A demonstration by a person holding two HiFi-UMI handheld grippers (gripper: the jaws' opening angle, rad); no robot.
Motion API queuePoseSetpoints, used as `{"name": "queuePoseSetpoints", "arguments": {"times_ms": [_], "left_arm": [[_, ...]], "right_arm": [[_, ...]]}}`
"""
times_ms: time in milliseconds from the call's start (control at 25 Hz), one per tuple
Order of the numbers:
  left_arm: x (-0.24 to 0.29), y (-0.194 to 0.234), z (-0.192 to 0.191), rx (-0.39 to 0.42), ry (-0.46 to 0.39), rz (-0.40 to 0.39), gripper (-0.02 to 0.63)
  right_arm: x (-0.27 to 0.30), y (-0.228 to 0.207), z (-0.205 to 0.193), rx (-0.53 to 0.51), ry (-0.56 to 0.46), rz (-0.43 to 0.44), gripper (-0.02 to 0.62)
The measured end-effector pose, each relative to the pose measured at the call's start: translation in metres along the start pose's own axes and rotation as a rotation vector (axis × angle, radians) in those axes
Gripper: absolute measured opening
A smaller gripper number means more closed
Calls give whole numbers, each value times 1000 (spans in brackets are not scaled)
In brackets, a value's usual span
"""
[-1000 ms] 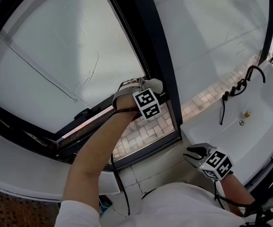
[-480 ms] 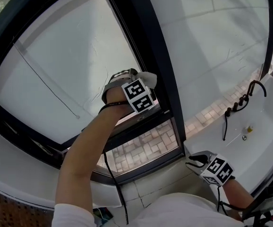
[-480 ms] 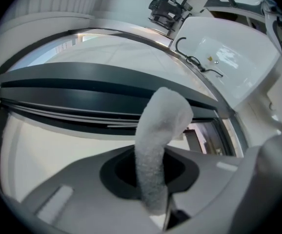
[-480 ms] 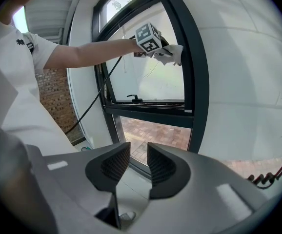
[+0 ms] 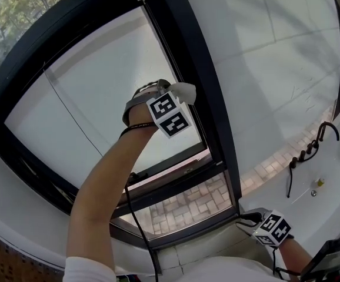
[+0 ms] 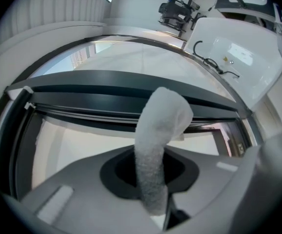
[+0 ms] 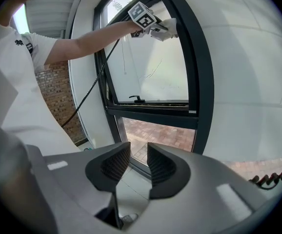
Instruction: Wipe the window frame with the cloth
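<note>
My left gripper [image 5: 170, 93] is raised high and shut on a white cloth [image 5: 183, 91], which presses against the dark vertical window frame [image 5: 189, 51]. In the left gripper view the cloth [image 6: 160, 126] sticks up from the closed jaws of the left gripper [image 6: 150, 175], its folded tip at the black frame bar [image 6: 102, 94]. My right gripper [image 5: 247, 219] hangs low at the bottom right. In its own view the right gripper [image 7: 138, 162] has a narrow gap with nothing in it, and the left gripper [image 7: 151, 29] and cloth [image 7: 167, 28] show far off on the frame [image 7: 202, 82].
A white basin [image 5: 335, 198] with a black faucet [image 5: 326, 128] stands at the right. A black handle [image 5: 133, 178] sits on the lower sash bar. A black cable [image 5: 136, 222] hangs from the left arm. A white tiled wall [image 5: 270, 57] flanks the frame.
The left gripper has slid the cloth upward along the vertical frame bar, from near the sash's bottom to well above it. The right gripper stays low by the basin.
</note>
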State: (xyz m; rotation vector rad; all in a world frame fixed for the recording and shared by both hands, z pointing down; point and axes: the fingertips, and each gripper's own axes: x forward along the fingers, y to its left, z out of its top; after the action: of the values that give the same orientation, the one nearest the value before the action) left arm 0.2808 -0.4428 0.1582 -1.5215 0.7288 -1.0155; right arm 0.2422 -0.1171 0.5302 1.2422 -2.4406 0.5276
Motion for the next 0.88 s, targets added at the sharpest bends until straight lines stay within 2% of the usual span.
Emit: {"name": "queuePoseSetpoints", "arguments": {"times_ms": [240,880], "left_arm": [[-20,78,1,-17,10,124,92],[-81,249,-13,-99,105,392,92]], "right_arm": [[-2,-1,-2,2,-12,-16,110],[-11,9,-1,2,-18,-17,110]]}}
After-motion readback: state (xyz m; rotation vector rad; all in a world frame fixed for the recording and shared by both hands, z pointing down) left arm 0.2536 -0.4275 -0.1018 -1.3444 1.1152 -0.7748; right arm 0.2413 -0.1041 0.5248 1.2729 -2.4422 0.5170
